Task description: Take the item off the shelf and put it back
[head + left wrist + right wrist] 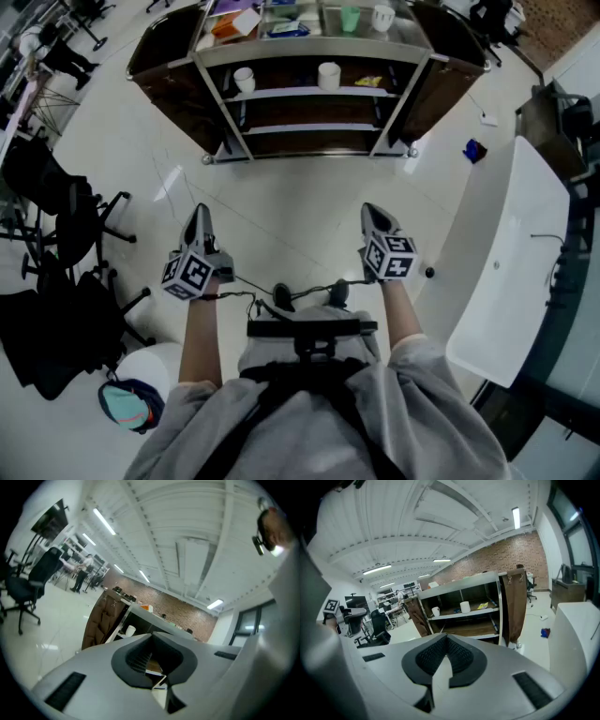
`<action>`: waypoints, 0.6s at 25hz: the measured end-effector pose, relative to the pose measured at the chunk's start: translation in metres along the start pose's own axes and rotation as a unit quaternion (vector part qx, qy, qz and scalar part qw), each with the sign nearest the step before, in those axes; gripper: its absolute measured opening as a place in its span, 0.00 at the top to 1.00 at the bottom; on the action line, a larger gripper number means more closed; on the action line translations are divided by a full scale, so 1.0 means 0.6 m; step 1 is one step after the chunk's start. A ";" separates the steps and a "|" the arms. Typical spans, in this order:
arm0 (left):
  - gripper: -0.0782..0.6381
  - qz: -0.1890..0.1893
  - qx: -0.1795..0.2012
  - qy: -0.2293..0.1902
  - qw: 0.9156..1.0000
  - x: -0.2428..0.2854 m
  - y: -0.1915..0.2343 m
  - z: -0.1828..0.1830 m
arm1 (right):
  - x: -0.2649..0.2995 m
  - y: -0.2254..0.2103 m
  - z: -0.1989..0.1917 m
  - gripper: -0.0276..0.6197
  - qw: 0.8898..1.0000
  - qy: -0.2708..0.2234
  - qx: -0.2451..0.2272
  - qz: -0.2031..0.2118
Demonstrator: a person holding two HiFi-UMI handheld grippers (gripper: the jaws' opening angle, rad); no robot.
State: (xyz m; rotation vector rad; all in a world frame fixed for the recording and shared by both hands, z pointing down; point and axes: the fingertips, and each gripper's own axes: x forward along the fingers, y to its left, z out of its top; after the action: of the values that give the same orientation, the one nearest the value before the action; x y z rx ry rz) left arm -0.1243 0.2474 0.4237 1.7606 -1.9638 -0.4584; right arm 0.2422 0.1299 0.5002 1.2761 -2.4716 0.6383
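My left gripper [198,217] and right gripper [372,214] have fingers pressed together on nothing, near me above the floor [300,202], while the left white cup [244,80], middle white cup [328,75] and yellow packet [368,82] sit on the far shelf unit [309,54]

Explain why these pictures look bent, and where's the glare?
Head view: the wide lens bows the shelf, and the glossy floor mirrors pale light patches. Left gripper view: fisheye, with black corners, curved ceiling beams and bright strip lights. Right gripper view: the same dark rim, but the shelf stays sharp.
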 end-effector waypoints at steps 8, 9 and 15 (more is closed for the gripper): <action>0.88 0.017 0.255 0.035 0.966 0.030 -0.085 -0.030 | -0.037 -0.009 0.047 0.94 0.993 -0.025 -0.105 -0.039; 0.88 0.018 0.256 0.035 0.966 0.031 -0.090 -0.035 | -0.042 -0.011 0.050 0.94 0.993 -0.029 -0.107 -0.042; 0.88 0.020 0.261 0.035 0.964 0.043 -0.131 -0.056 | -0.052 -0.025 0.076 0.94 0.993 -0.043 -0.103 -0.026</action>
State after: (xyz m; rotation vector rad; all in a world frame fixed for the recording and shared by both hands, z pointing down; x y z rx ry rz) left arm -0.0421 0.2139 0.4130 1.9984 -2.1995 0.1564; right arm 0.2696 0.1208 0.4511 1.3068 -2.4878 0.3111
